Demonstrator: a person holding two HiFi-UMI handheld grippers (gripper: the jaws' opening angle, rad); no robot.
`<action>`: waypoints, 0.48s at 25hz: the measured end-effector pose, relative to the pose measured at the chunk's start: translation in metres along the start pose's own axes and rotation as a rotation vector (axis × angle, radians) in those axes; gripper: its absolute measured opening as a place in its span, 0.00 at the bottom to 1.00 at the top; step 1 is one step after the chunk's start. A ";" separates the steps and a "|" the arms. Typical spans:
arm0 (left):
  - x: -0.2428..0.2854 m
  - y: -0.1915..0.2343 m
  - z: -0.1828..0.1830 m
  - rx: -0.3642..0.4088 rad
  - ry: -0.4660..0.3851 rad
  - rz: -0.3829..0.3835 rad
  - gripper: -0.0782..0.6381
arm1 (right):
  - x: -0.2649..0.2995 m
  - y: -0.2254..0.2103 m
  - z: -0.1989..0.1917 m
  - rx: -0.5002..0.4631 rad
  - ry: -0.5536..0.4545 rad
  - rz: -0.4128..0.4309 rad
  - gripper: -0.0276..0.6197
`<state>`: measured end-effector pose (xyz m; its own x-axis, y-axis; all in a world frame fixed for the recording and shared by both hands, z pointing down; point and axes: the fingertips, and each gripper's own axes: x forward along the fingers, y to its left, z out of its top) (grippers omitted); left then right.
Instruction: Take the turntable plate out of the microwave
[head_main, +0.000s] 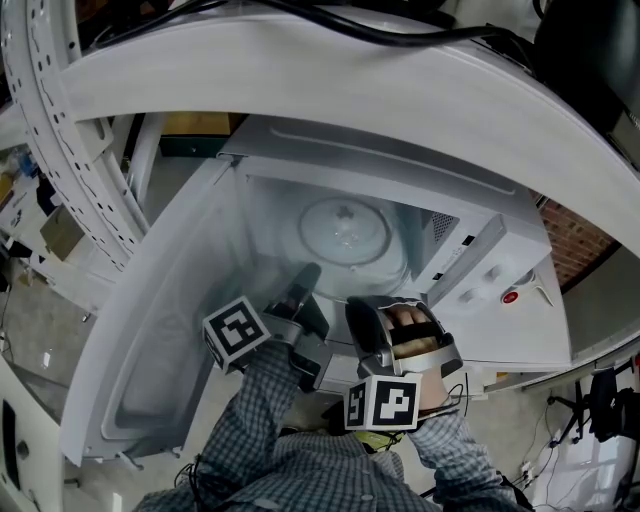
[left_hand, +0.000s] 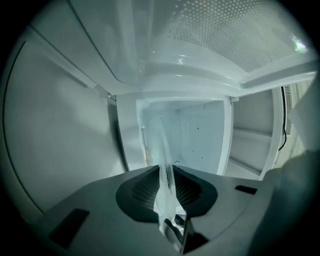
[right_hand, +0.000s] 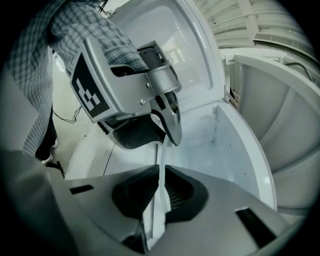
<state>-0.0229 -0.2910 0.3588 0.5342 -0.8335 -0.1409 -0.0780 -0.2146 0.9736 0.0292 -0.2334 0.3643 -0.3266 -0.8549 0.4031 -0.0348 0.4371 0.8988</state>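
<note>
— Where is the plate (head_main: 345, 232) sitting?
— Ahead, inside the microwave (head_main: 505, 255). I'm clamping its near rim edge-on: left hand-held gripper (left_hand: 166, 175) reaching deeper, right hand-held gripper (right_hand: 161, 176) gripping just behind.

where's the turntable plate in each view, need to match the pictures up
Head view: the turntable plate is the round glass disc at centre, in the microwave opening.
Left gripper view: edge-on, a thin glassy strip low at centre, clamped between the jaws.
Right gripper view: edge-on again, low at centre, running up to the left gripper.
Shared landmark: the pale microwave cavity behind the plate.
</note>
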 end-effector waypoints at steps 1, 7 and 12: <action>-0.001 0.001 0.000 -0.007 -0.002 -0.003 0.21 | -0.002 0.001 -0.001 0.003 0.000 -0.004 0.11; -0.003 -0.002 -0.001 -0.031 -0.008 -0.045 0.21 | -0.017 -0.002 -0.010 0.119 -0.030 -0.037 0.11; -0.004 -0.004 0.000 -0.048 -0.016 -0.062 0.21 | -0.038 -0.023 -0.042 0.324 -0.006 -0.124 0.11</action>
<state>-0.0252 -0.2868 0.3553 0.5236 -0.8272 -0.2040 -0.0040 -0.2419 0.9703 0.0818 -0.2230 0.3354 -0.3068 -0.9058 0.2921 -0.3724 0.3967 0.8390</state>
